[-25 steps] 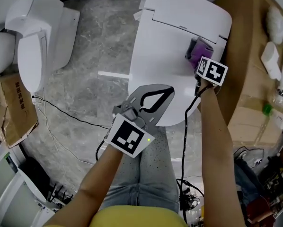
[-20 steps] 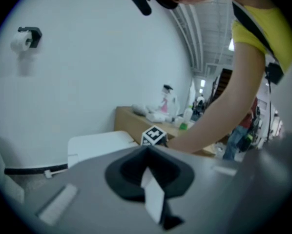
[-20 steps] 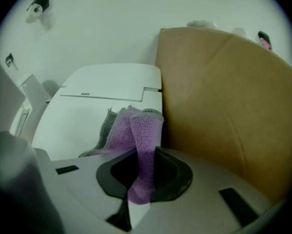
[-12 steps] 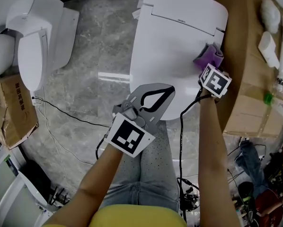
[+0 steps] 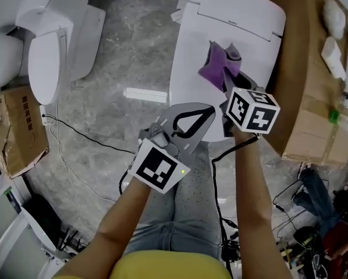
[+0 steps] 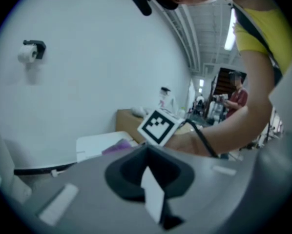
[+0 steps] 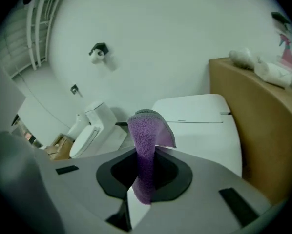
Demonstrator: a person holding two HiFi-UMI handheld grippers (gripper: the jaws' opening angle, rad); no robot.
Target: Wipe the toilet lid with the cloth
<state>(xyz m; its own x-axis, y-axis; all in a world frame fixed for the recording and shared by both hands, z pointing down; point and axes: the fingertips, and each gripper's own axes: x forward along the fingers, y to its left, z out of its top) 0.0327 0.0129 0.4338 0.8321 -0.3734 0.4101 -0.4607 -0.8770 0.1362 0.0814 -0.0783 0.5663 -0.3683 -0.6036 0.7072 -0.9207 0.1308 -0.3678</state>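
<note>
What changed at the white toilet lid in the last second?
The right gripper, shut on the purple terry cloth, slid right across the white toilet lid, then rose and came back toward its middle. The left gripper stayed shut and empty near its front.

light: bright, even | edges: fisheye-warped, dark corners | foreground: blurred

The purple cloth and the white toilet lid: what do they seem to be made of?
The purple cloth looks like soft microfibre or terry, matte; its surface is fuzzy with a fine pile and it bends limply. The toilet lid is probably hard plastic, smooth white with a slight sheen; the look alone cannot exclude ceramic.
</note>
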